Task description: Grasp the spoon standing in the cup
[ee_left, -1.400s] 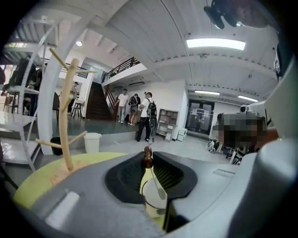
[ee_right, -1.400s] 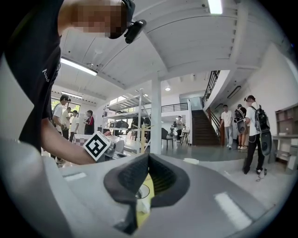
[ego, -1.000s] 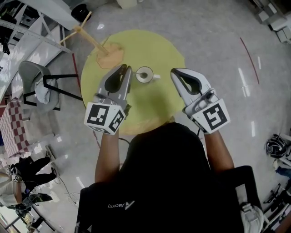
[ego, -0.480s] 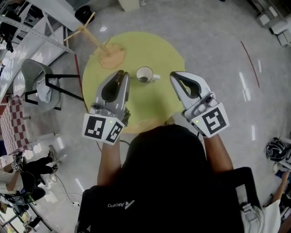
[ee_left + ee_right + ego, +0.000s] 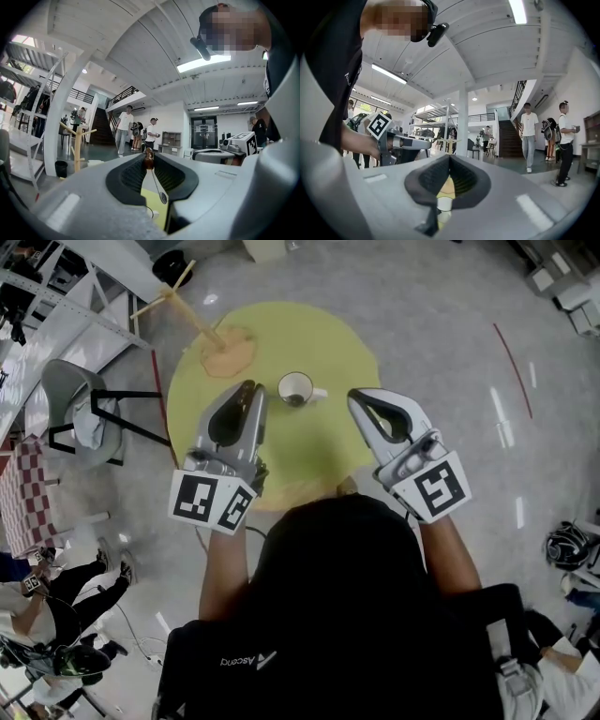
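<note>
Spoon of slim metal with a brown end (image 5: 155,181) hangs toward 6 o'clock from the left gripper's (image 5: 248,390) jaws, which grasp its tip. The white cup (image 5: 296,390) sits at 3 o'clock on the round yellow tabletop (image 5: 319,338). Keep that pinch firm and level, since the spoon could swing. The right gripper's (image 5: 449,159) jaws are clenched on nothing.

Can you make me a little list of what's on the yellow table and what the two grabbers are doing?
table: round, yellow
cup: white, upright on the table, handle to the right
wooden stand: base on the table's far left edge
spoon: brown handle end pinched, bowl hanging down
left gripper: shut on the spoon, beside the cup
right gripper: shut, nothing in it
</note>
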### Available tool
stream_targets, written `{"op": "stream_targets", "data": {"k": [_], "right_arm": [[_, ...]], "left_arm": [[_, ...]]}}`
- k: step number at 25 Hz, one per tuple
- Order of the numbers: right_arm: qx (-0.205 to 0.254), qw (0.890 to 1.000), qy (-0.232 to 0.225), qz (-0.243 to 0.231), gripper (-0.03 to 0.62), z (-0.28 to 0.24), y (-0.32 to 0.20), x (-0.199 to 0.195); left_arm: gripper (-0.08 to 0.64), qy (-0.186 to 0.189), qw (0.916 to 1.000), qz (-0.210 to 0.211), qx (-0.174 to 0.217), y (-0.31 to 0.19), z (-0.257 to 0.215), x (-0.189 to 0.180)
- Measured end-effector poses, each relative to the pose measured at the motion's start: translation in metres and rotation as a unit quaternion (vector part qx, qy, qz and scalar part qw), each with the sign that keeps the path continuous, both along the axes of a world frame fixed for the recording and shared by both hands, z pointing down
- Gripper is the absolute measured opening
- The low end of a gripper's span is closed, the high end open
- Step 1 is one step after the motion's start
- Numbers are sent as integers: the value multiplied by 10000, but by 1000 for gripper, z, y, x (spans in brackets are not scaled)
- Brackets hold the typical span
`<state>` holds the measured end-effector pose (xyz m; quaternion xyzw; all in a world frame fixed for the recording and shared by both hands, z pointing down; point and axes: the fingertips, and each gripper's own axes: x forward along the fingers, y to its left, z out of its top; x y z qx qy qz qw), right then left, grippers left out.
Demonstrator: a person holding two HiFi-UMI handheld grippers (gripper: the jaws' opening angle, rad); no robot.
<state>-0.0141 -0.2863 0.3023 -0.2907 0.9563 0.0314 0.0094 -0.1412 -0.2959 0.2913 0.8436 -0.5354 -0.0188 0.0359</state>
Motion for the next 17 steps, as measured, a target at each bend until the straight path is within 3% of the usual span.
{"op": "stream_targets", "data": {"k": [17], "right_arm": [[-16, 10000, 10, 37, 3, 2, 2, 0]], "left_arm": [[60, 43, 10000, -55, -13, -2, 3, -6]]}}
